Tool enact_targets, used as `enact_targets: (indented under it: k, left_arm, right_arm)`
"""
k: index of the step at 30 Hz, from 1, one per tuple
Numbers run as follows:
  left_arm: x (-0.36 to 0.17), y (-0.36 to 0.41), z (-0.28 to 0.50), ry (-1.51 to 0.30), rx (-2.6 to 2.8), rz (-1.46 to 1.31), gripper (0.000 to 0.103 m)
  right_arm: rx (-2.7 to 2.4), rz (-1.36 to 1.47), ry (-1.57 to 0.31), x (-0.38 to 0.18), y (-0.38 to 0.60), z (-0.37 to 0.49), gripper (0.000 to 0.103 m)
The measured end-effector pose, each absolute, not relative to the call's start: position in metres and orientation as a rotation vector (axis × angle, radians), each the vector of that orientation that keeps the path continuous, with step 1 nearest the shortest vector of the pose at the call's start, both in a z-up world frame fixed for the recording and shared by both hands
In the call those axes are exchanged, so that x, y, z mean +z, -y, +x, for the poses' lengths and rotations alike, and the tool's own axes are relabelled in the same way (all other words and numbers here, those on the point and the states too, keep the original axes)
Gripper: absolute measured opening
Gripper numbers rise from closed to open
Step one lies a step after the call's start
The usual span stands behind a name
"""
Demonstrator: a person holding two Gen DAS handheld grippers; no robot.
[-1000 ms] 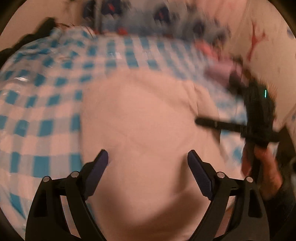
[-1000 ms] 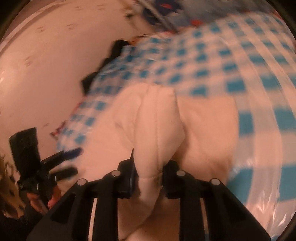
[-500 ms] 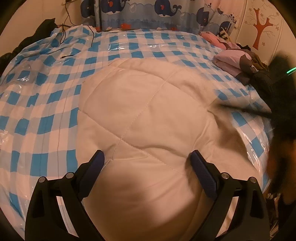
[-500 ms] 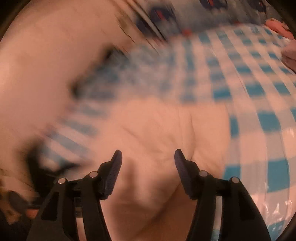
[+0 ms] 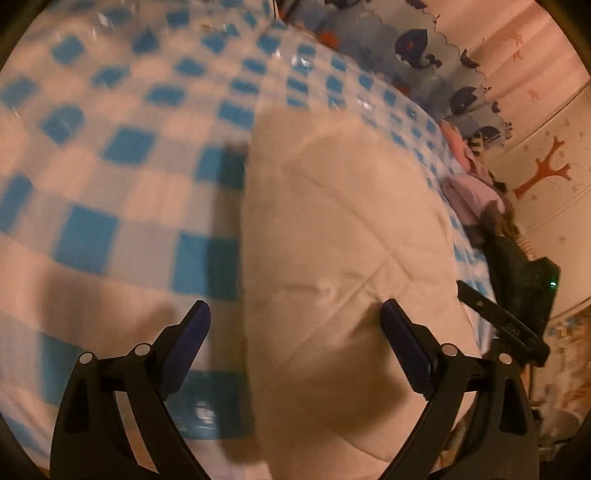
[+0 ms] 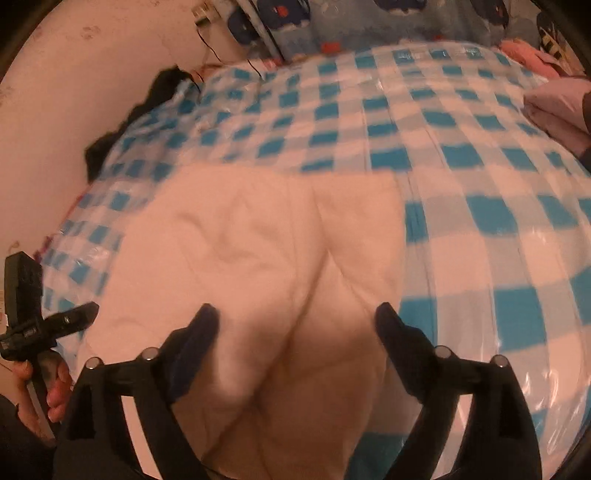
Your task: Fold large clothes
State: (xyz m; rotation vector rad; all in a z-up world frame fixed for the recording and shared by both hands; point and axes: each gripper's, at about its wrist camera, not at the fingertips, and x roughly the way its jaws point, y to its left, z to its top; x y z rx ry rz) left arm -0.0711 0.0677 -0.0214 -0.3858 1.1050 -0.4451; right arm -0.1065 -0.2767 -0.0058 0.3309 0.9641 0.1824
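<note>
Covering bed, blue-checked sheet (image 6: 461,122), white quilt (image 6: 258,240) folded, whale curtain (image 5: 417,51), both grippers gaping

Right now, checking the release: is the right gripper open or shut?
Open: right gripper jaws, just opening, stand wide over the white quilted garment, pads clear.

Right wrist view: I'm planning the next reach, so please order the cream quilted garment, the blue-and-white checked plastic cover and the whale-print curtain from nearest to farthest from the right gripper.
1. Cream quilted garment, directly under the open right gripper.
2. Blue-and-white checked plastic cover, beyond and to the right.
3. Whale-print curtain, along the far top edge.
</note>
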Motion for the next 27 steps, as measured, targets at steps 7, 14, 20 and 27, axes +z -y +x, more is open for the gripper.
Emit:
enact_targets:
  k: [7, 14, 20, 27]
  left_arm:
    - [-0.015, -0.027, -0.067, -1.047, -0.462, -0.294, 0.09]
    - [-0.028, -0.031, -0.058, -1.092, -0.437, -0.255, 0.095]
    - [-0.037, -0.032, -0.062, -1.107, -0.421, -0.253, 0.096]
    - [0.005, -0.016, -0.088, -0.965, -0.303, -0.013, 0.096]
  right_arm:
    - [0.206, 0.39, -0.939, -0.042, 0.282, -0.069, 0.097]
    - [0.224, 0.373, -0.932, -0.05, 0.276, -0.049, 0.097]
    - [0.226, 0.463, -0.915, -0.071, 0.283, -0.073, 0.097]
    - [0.21, 0.426, -0.846, -0.011, 0.295, -0.094, 0.097]
